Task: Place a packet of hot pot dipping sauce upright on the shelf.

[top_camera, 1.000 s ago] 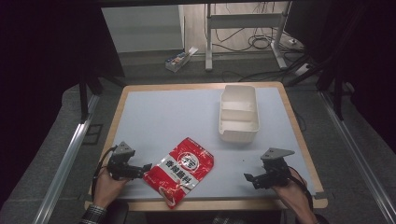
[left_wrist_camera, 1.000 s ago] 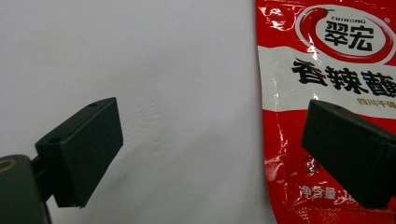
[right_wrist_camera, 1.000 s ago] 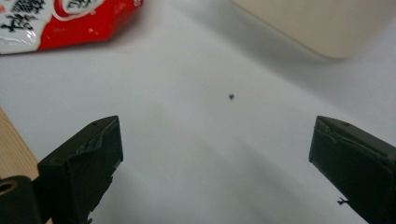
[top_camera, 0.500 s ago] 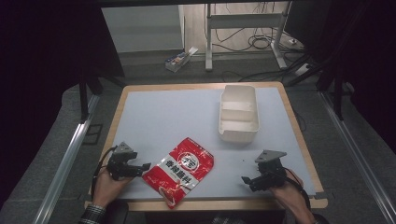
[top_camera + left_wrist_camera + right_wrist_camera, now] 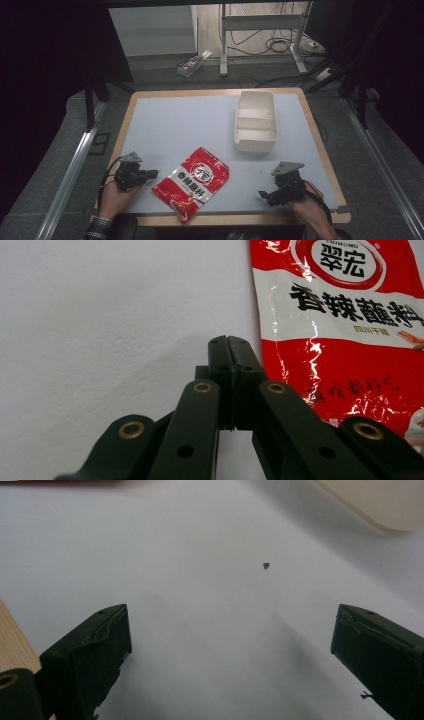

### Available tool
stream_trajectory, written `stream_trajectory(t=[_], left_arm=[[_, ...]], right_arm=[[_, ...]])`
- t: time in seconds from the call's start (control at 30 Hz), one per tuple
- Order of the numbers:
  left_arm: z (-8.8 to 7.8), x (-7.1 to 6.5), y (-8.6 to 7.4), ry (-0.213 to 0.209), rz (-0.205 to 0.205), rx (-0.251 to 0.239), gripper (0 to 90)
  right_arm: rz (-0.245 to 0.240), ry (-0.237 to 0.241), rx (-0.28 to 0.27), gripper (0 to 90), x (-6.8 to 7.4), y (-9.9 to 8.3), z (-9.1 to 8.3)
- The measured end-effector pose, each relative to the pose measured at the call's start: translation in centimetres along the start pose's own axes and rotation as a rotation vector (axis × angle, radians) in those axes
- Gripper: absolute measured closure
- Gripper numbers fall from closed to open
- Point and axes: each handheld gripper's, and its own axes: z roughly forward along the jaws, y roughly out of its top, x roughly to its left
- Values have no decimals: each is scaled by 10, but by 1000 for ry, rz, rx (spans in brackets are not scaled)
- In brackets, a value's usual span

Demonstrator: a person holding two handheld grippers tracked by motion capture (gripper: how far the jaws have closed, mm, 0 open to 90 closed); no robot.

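Note:
A red and white seasoning packet (image 5: pixel 192 182) lies flat near the table's front edge, and its printed face also shows in the left gripper view (image 5: pixel 350 315). My left gripper (image 5: pixel 152 173) rests on the table just left of the packet, pointing at it. Its jaws have just been closing and now meet, shut with nothing between them (image 5: pixel 226 340); the packet's edge lies just to their right. My right gripper (image 5: pixel 262 194) sits at the front right, pointing left towards the packet and well apart from it. It stands open over bare table (image 5: pixel 231 615).
A cream two-compartment container (image 5: pixel 255 122) stands at the right middle of the table, and its corner shows in the right gripper view (image 5: pixel 380 500). The pale table top has a wooden rim (image 5: pixel 215 220). A small dark speck (image 5: pixel 266 565) lies ahead of the right gripper.
The left gripper's jaws have come together beside the packet. The right gripper has shifted slightly towards the table's front. The packet and container have not moved.

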Motion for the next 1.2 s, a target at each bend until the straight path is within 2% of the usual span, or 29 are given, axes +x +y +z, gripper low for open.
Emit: stream_trajectory(t=[0.13,0.27,0.4,0.5,0.63,0.7,0.8,0.83,0.9,1.03,1.17,1.2], left_arm=[[7,-2,0,-29,15,54,900],[8,-5,-1,-63,10,61,900],[9,-7,-1,-70,1,67,900],[11,-12,0,-121,-7,58,900],[11,-20,2,-105,19,68,900],[10,-21,3,-86,11,62,900],[5,-14,0,-4,8,83,900],[3,-11,-3,4,-3,83,899],[1,-6,-7,-22,-37,68,900],[4,-10,-6,-51,-40,78,900],[2,-16,-5,-42,-44,92,900],[2,-16,-6,-55,-55,86,900]], right_arm=[[-14,-8,7,27,1,0,0],[-20,-8,9,27,1,0,0],[-20,-5,14,27,2,0,1],[-25,-2,17,27,3,1,2],[-28,-2,18,28,3,1,2],[-28,-3,17,28,3,1,2],[-25,-3,18,28,3,0,1],[-25,-4,18,28,3,0,1],[-28,-4,20,29,2,0,1],[-30,-4,25,30,3,0,2],[-32,-6,22,29,3,0,2],[-31,-7,22,29,3,0,2]])
